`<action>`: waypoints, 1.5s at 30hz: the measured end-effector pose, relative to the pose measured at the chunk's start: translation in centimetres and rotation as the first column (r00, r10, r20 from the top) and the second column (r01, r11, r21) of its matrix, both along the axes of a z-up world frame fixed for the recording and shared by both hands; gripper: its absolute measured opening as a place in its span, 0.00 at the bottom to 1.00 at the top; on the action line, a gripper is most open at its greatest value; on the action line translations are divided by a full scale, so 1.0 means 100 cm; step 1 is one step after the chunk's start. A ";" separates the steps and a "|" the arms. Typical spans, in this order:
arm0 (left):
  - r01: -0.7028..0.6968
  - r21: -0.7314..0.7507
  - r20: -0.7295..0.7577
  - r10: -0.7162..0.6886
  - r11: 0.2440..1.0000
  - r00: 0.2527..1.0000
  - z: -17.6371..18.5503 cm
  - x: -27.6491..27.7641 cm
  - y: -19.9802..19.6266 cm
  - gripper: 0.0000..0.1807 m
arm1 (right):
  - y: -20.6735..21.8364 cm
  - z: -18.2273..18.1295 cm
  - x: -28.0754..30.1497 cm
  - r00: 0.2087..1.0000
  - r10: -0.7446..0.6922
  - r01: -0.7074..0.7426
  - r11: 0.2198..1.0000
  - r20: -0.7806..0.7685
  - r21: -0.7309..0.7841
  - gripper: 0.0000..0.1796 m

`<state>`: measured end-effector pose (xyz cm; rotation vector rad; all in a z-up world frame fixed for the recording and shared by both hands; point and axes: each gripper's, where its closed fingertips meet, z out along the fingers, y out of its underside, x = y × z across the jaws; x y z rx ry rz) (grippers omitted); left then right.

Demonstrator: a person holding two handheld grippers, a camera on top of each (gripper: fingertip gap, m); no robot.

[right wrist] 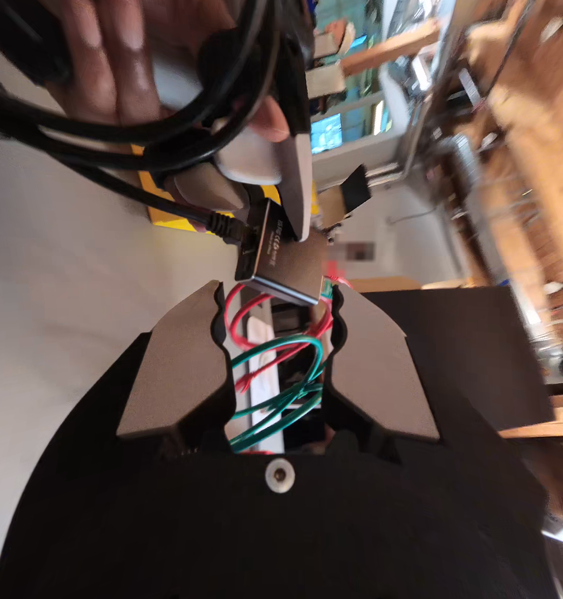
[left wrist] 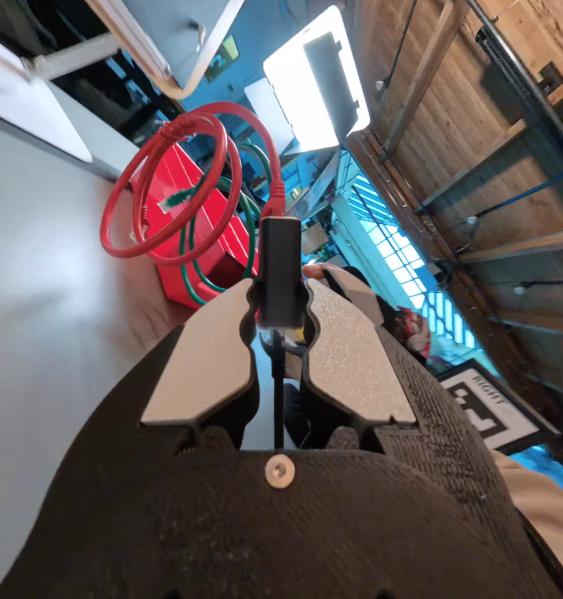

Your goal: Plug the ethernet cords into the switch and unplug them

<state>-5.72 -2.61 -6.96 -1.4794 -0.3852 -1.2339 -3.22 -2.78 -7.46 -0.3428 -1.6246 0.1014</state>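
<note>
Small black box-shaped switch (left wrist: 279, 272) clamped in left gripper (left wrist: 279, 301) | red ethernet cord (left wrist: 275, 181) plugged | coiled green ethernet cord (right wrist: 283, 382) unplugged | right gripper (right wrist: 277, 301) open, empty

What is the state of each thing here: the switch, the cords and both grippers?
Switch: held up off the table, clamped in the left gripper.
Red cord: plugged into the switch, coiled.
Green cord: one plug hanging free.
Black cord: plugged into the switch.
Right gripper: open, holding nothing.

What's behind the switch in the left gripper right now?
Behind the switch: red cord loops, a green cord and a red bin. The switch covers its own far ports and part of the right gripper.
</note>
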 end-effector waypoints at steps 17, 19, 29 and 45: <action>0.160 0.142 -0.181 -0.133 0.977 0.974 0.026 0.026 -0.009 0.24 | 0.038 0.093 0.026 0.985 -0.021 -0.020 0.972 -0.169 -0.235 0.13; 0.122 0.148 -0.327 -0.068 0.981 0.943 0.020 0.019 -0.007 0.23 | 0.061 0.121 0.034 0.991 -0.039 -0.013 0.922 -0.127 -0.386 0.13; -0.147 0.299 -0.721 0.325 0.943 0.613 0.008 -0.021 -0.002 0.20 | 0.223 0.184 0.075 0.959 -0.268 0.256 0.675 0.093 -0.692 0.13; -0.151 0.240 -0.759 0.282 0.959 0.587 -0.014 -0.025 0.004 0.20 | 0.338 -0.028 0.113 0.722 -0.391 0.678 0.241 0.570 -0.694 0.14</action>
